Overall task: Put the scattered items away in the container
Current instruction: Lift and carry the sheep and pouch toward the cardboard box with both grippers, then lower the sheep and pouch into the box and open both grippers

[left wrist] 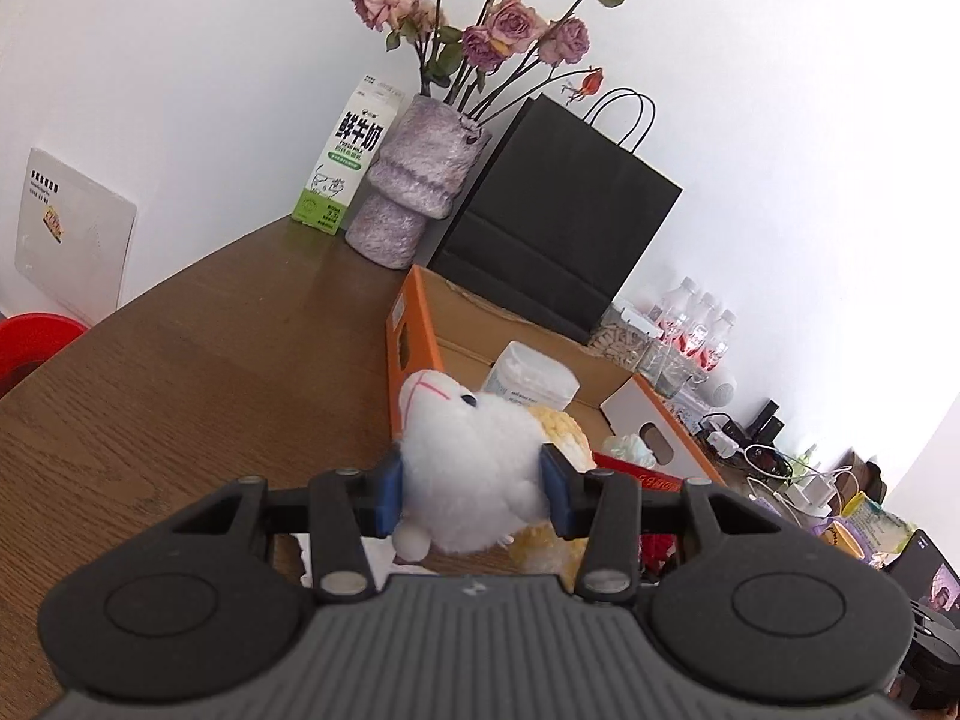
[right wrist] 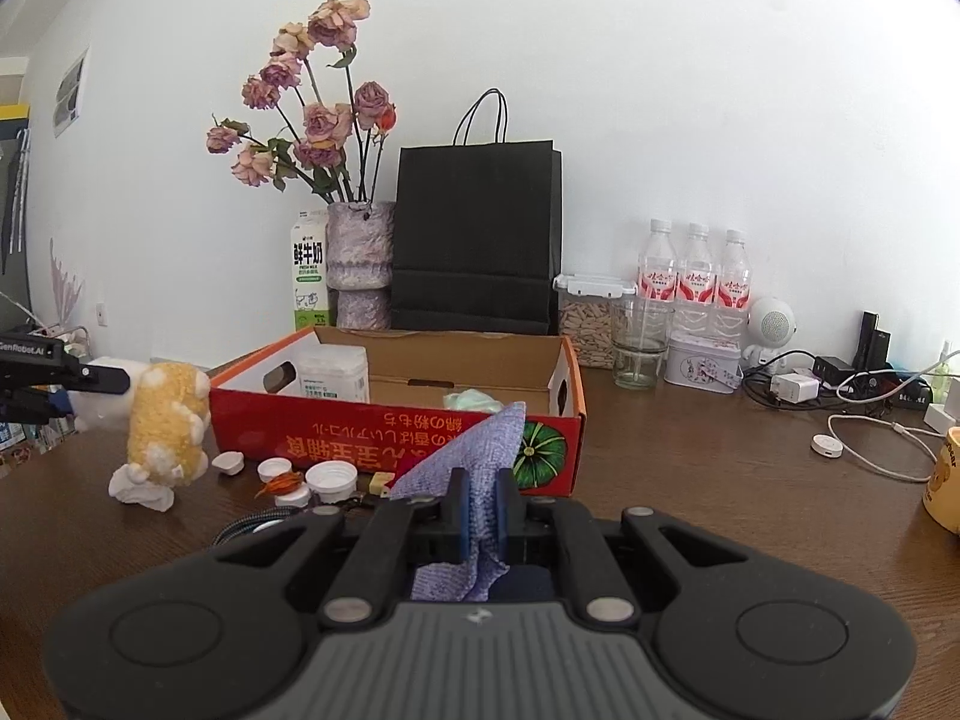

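Observation:
My left gripper is shut on a white plush toy, held above the table by the left end of the orange cardboard box. A yellow plush toy sits just behind it; it also shows in the right wrist view, with the left gripper beside it. My right gripper is shut on a purple cloth, in front of the box. A white tub and a pale green item lie inside the box.
White bottle caps, an orange dried flower and a crumpled tissue lie before the box. Behind it stand a milk carton, a vase of roses, a black paper bag, water bottles, a glass and cables.

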